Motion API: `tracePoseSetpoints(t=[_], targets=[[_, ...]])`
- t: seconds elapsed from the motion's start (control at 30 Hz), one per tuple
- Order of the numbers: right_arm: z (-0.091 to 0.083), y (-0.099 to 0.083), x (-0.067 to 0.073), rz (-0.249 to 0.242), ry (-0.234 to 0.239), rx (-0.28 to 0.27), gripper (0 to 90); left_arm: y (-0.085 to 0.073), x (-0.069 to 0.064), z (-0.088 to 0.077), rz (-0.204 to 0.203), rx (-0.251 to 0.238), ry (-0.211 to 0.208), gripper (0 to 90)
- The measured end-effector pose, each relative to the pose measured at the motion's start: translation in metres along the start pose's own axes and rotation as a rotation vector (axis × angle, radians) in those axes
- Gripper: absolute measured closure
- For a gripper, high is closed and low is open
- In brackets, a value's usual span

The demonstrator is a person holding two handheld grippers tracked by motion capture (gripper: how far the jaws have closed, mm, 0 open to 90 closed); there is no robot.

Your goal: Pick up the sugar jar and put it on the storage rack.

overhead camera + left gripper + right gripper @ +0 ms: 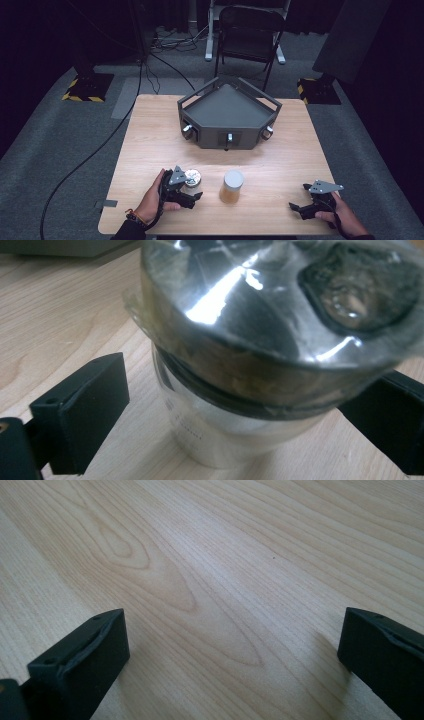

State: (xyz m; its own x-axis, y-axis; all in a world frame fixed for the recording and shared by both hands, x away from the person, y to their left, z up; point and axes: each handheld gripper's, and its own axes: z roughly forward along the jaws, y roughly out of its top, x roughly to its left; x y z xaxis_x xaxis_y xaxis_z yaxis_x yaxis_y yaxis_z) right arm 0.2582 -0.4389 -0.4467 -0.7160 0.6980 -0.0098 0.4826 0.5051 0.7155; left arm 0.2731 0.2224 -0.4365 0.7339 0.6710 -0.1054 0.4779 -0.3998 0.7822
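A small shiny metal container [193, 176] with a reflective lid stands near the table's front left. My left gripper [191, 189] is open, with a jaw on either side of it. In the left gripper view the container [235, 435] sits between the jaws of the left gripper [245, 405]; the left jaw stands clear of its wall, while the lid hides the right jaw's contact. A jar [232, 186] with a white lid and amber contents stands just to the right. My right gripper [300, 196] rests open at the front right, and the right gripper [232, 645] holds nothing over bare wood.
A dark grey five-sided tray unit [228, 107] with knobs on its front faces sits at the back middle of the wooden table [280, 160]. Behind the table stand a black folding chair [248, 30] and cables on the floor.
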Motion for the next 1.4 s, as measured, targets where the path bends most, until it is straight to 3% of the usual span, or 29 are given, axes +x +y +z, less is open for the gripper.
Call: tracePoseSetpoints(t=[0.17,0.33,0.53,0.83,1.1,1.17,1.4], targets=[[0.000,0.000,0.000,0.000,0.000,0.000,0.0,-0.004,0.000,0.001,-0.039,-0.029,-0.006,7.3],[0.000,0.000,0.000,-0.001,0.000,0.000,0.0,-0.006,0.000,0.003,-0.040,-0.046,-0.011,16.1],[0.000,0.000,0.000,-0.004,0.003,0.000,0.0,-0.010,-0.005,0.003,0.005,-0.067,0.015,28.7],[0.000,0.000,-0.001,-0.009,0.007,-0.001,0.0,-0.013,-0.005,0.001,-0.010,-0.081,0.047,29.3],[0.000,0.000,-0.001,-0.009,0.007,0.000,0.0,-0.011,-0.004,-0.002,-0.002,-0.086,0.040,29.6],[0.000,0.000,-0.001,-0.009,0.007,0.000,0.0,-0.008,-0.004,-0.004,0.019,-0.077,0.041,29.6],[0.000,0.000,-0.001,-0.009,0.007,-0.001,0.0,-0.002,-0.002,-0.006,0.014,-0.061,0.029,29.8]])
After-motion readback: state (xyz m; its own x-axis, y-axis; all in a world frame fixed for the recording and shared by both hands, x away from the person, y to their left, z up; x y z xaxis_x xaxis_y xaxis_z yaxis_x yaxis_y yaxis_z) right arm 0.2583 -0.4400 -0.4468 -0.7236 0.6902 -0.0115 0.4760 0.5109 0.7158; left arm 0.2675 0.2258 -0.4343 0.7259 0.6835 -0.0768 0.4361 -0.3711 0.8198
